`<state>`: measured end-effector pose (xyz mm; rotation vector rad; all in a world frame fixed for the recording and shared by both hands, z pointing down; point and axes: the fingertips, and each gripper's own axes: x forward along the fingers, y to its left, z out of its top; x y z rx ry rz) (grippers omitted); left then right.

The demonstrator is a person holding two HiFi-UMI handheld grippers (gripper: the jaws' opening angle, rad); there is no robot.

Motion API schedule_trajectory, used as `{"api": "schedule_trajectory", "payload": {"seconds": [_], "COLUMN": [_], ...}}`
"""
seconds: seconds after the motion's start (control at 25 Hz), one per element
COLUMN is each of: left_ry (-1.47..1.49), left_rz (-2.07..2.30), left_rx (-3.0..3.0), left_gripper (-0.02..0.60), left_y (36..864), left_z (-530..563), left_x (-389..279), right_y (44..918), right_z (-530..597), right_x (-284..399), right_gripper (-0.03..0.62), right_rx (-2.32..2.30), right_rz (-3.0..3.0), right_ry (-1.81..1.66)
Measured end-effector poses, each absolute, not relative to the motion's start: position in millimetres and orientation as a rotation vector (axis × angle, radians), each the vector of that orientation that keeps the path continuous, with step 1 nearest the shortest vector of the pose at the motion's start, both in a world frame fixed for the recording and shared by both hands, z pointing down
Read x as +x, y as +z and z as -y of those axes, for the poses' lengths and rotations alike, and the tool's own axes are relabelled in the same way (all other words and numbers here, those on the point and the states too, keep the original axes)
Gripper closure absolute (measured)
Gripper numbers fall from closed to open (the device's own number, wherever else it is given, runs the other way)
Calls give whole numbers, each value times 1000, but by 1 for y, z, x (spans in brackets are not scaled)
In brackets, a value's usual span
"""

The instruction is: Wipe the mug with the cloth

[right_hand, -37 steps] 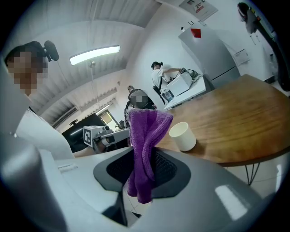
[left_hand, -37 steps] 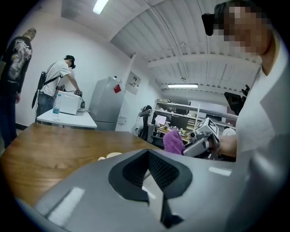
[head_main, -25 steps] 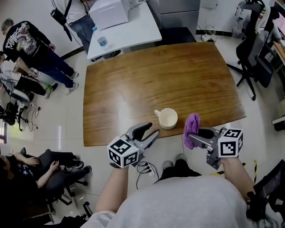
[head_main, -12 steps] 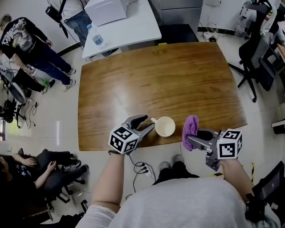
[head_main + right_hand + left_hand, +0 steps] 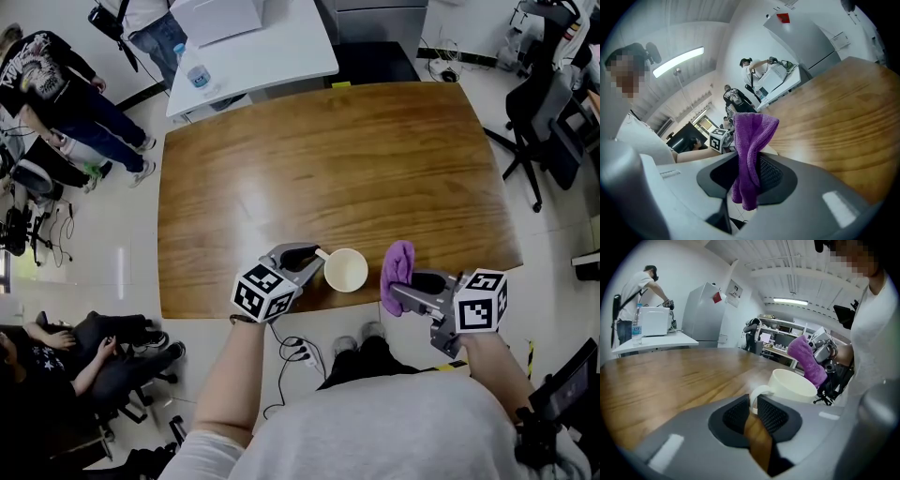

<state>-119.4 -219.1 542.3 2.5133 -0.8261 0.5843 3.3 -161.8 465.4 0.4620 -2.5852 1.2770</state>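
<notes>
An office: around the broad brown wooden desk (image 5: 328, 169) stand black swivel chairs (image 5: 553, 141), a white desk (image 5: 281, 56) with a white boxy machine (image 5: 220, 14), and seated people (image 5: 103, 347).

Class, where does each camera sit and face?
Head view: on the person's head, steeply down at the table; forearms, left gripper, right gripper show.
Left gripper view: on the left gripper, along jaws closing on the mug handle.
Right gripper view: on the right gripper, along jaws clamping the cloth.
Head and left views share mug, cloth.
</notes>
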Motion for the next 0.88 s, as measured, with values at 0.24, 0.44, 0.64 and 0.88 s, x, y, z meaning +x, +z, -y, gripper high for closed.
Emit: {"api": "schedule_trajectory", "payload": {"seconds": [0.24,0.44,0.64,0.88], "left_ry": [567,570,554,541], "left_rz": [851,861,877,899], "left_rx": [2486,2473,2461,2449], "left_gripper": [528,528,526,526], "left_y": [542,543,542,541], "left_z": [219,221,220,223], "left_x": [-117,-117,-116,-115], "right_y": [468,453,437,440], "right_z": [184,220,249,273], "right_x": [6,-2,-19,-53], "right_gripper": [484,484,484,484], "right_rx": [467,470,451,397], "right_rz": [2597,2651,2704,2741], "right_ry": [1280,1277,1239,1262]}}
